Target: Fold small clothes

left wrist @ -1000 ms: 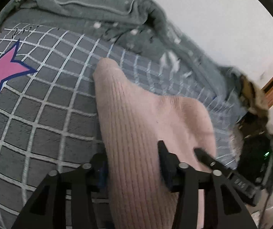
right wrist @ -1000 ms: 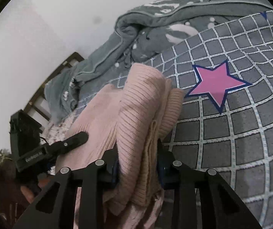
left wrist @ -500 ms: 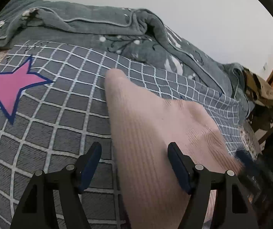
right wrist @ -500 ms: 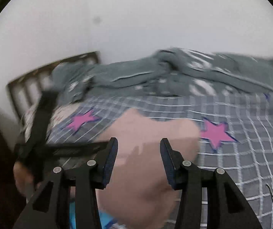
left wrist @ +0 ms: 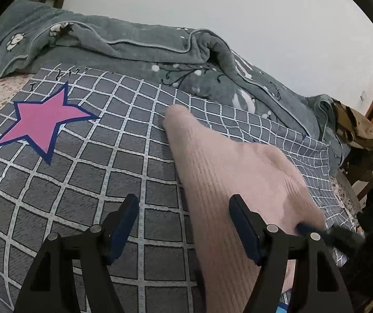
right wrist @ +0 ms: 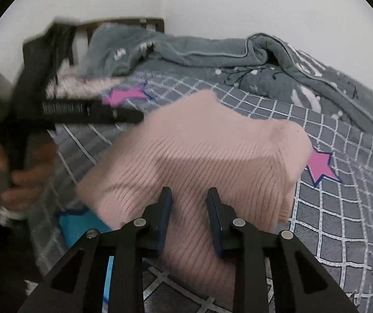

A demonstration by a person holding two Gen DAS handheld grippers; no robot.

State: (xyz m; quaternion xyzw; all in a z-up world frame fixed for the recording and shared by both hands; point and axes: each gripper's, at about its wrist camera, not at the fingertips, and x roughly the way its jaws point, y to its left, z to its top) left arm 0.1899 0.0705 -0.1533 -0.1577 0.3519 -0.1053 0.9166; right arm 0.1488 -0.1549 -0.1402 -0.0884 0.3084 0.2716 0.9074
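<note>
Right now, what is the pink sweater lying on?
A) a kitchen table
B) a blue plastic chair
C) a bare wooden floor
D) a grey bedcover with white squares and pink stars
D: the pink sweater lies flat on the grey bedcover with its white grid lines, and a pink star is printed on the cover beside it.

Pink knitted sweater (left wrist: 228, 182) folded on the bed

The sweater (right wrist: 199, 161) is pale pink with fine ribs running along it. It lies flat as a folded, thick bundle with rounded corners on the grey checked bed cover (left wrist: 82, 182). One pink star (left wrist: 42, 120) printed on the cover is to one side of it, and another pink star (right wrist: 319, 164) is just beside its edge.
</note>
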